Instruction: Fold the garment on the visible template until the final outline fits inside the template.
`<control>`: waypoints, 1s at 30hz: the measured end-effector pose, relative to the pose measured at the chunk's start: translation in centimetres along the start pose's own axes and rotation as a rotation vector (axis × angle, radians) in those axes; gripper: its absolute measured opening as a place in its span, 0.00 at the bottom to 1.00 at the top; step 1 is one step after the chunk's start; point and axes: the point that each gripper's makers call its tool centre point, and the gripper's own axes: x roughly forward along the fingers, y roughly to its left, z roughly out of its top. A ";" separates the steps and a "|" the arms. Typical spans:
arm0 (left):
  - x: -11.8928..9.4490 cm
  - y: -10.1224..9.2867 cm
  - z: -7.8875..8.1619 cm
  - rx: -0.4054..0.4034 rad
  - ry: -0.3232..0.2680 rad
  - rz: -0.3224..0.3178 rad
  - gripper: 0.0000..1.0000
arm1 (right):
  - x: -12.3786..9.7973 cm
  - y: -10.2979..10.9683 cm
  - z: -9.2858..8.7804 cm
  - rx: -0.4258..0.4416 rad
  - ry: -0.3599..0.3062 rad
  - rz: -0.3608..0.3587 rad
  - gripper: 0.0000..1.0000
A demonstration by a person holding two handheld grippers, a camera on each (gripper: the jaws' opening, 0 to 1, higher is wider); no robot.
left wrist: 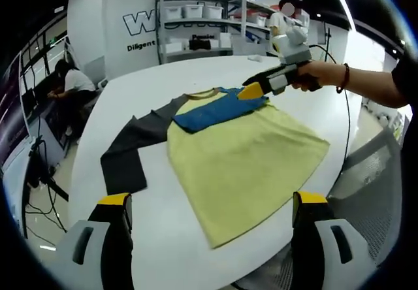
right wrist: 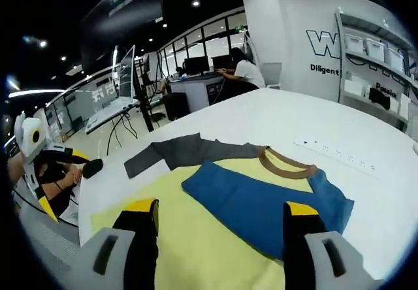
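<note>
A shirt with a yellow body [left wrist: 245, 159] lies flat on the white table [left wrist: 163, 74]. Its dark grey sleeve [left wrist: 130, 143] stretches out to the side, and its blue sleeve [left wrist: 215, 110] is folded across the chest below the brown collar [left wrist: 202, 94]. My left gripper [left wrist: 212, 208] is open near the table's edge, short of the hem. My right gripper [left wrist: 253, 90], held by a hand, hovers at the blue sleeve's shoulder. In the right gripper view its jaws [right wrist: 219, 218] stand open over the blue sleeve [right wrist: 261, 202] and yellow body [right wrist: 196, 251], beside the grey sleeve [right wrist: 189, 151].
A white power strip [right wrist: 333, 151] lies on the table beyond the collar. Metal shelves [left wrist: 202, 22] with white boxes stand behind the table. A person [left wrist: 75, 84] sits at a desk to one side, and cables [left wrist: 39, 185] hang off the table's edge there.
</note>
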 end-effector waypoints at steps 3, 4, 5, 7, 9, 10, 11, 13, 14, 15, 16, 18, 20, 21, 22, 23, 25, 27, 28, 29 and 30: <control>0.0 -0.2 0.2 0.004 -0.002 -0.004 0.99 | -1.1 -1.1 -0.8 -0.026 0.004 -0.026 0.72; 0.0 -0.2 0.2 0.006 -0.003 -0.004 0.99 | -1.4 -1.6 -1.0 -0.032 0.007 -0.039 0.71; 0.1 -0.2 0.2 0.007 -0.002 -0.005 0.99 | -1.7 -2.0 -1.1 -0.033 0.006 -0.044 0.71; 0.1 -0.2 0.2 0.008 0.001 -0.005 0.99 | -2.3 -2.8 -1.5 -0.032 0.003 -0.058 0.71; 0.0 -0.3 0.2 0.008 0.000 -0.006 0.99 | -2.7 -3.6 -2.1 -0.027 0.011 -0.078 0.70; 0.0 -0.3 0.1 0.008 0.000 -0.007 0.99 | -2.9 -4.1 -2.4 -0.024 0.021 -0.087 0.69; 0.0 -0.3 0.1 0.007 0.002 -0.007 0.99 | -3.2 -4.7 -2.8 -0.017 0.021 -0.099 0.68; 0.0 -0.2 0.0 0.010 0.007 -0.004 0.99 | -3.6 -5.3 -3.3 -0.007 0.022 -0.108 0.69; 0.0 -0.2 0.0 0.010 0.007 -0.003 0.99 | -3.8 -5.7 -3.6 -0.003 0.022 -0.115 0.68; 0.0 -0.2 0.0 0.010 0.005 -0.003 0.99 | -3.9 -6.1 -4.0 0.003 0.034 -0.126 0.67; -0.1 -0.2 0.0 0.009 0.004 -0.005 0.99 | -4.1 -6.6 -4.5 0.004 0.045 -0.137 0.66; -0.1 -0.1 0.0 0.011 0.005 -0.003 0.99 | -4.4 -7.3 -5.2 0.013 0.057 -0.154 0.65; -0.1 -0.1 -0.1 0.012 0.008 -0.001 0.99 | -4.8 -8.2 -6.0 0.028 0.073 -0.173 0.63; -0.1 -0.1 -0.1 0.012 0.010 -0.002 0.99 | -4.9 -8.5 -6.4 0.033 0.080 -0.181 0.62; -0.1 -0.1 -0.1 0.013 0.013 -0.002 0.99 | -5.0 -8.7 -6.6 0.036 0.083 -0.188 0.60; -0.1 -0.1 -0.1 0.014 0.014 -0.002 0.99 | -5.1 -8.9 -6.9 0.035 0.088 -0.193 0.58; -0.1 0.0 0.0 0.018 0.013 -0.002 0.99 | -5.3 -9.4 -7.4 0.031 0.094 -0.203 0.53; -0.1 -0.1 0.1 0.017 0.009 -0.005 0.99 | -5.5 -10.1 -8.0 0.020 0.104 -0.221 0.49; -0.1 -0.1 0.1 0.018 0.008 -0.005 0.99 | -5.5 -10.3 -8.2 0.013 0.108 -0.230 0.44; -0.1 -0.1 0.1 0.020 0.009 -0.005 0.99 | -5.6 -10.6 -8.4 0.007 0.117 -0.239 0.41; -0.1 0.0 0.0 0.022 0.012 -0.004 0.99 | -5.6 -10.9 -8.6 0.001 0.124 -0.249 0.38</control>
